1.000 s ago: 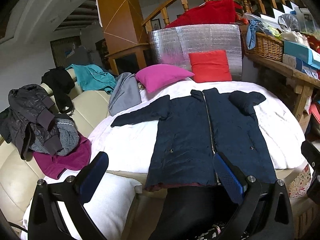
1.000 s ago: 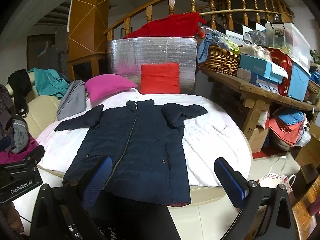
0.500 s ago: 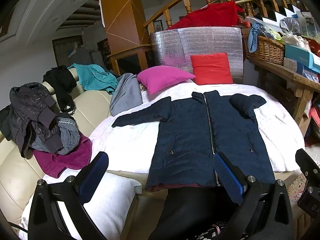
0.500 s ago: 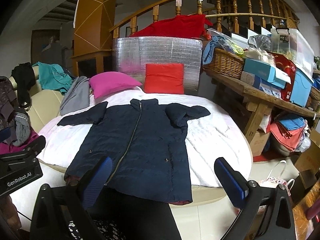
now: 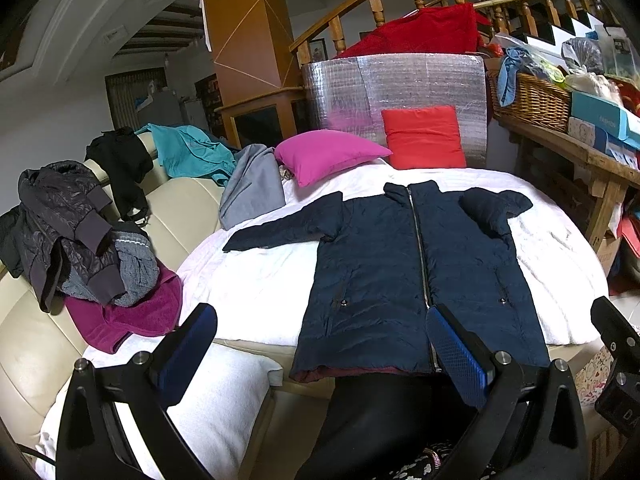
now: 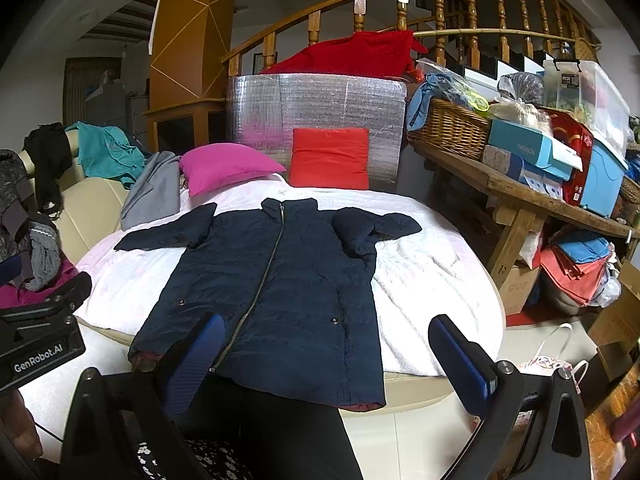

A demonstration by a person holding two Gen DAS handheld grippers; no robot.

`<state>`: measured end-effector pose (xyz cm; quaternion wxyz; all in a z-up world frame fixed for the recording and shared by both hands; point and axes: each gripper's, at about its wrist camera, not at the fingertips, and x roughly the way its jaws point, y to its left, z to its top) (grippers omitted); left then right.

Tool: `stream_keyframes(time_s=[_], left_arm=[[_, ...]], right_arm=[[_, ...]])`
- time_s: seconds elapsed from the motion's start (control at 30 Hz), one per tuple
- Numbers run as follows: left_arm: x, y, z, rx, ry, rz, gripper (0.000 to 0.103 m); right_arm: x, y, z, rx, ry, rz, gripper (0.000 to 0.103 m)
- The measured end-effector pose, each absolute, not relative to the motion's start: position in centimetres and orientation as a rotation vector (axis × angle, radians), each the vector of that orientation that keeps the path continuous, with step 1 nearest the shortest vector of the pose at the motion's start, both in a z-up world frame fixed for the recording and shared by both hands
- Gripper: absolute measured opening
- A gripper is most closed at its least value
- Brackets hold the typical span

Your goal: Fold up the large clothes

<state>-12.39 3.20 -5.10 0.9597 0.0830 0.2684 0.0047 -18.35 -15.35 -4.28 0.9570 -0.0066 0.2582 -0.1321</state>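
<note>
jacket [image 5: 416, 276] on bed [image 5: 260, 292], pillows [image 5: 332, 156] behind

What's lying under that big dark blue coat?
The navy coat lies spread on a white blanket covering a round surface. Its hem hangs over the near edge. Whatever sits directly beneath the coat's body is hidden by it.

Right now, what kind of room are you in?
Probably a lived-in home, a living room by a staircase: a cream sofa piled with clothes, a wooden stair railing, and a round bed with a navy coat spread flat.
</note>
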Motion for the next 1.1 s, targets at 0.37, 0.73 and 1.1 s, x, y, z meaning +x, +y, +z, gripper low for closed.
stream_keyframes(time_s=[0.37, 0.73, 1.1], left_arm=[[-12.2, 3.4, -5.2, 0.164, 0.554, 0.008, 0.103], [-11.9, 3.5, -5.5, 0.159, 0.564, 0.005, 0.103], [-11.4, 3.5, -5.4, 0.163, 0.547, 0.013, 0.103]], right_arm=[[-18.3, -15.3, -4.2, -0.013, 0.526, -0.267, 0.103], [-17.9, -15.5, -4.0, -0.008, 0.522, -0.276, 0.103], [-17.0, -16.4, -3.3, 0.006, 0.492, -0.3, 0.103]])
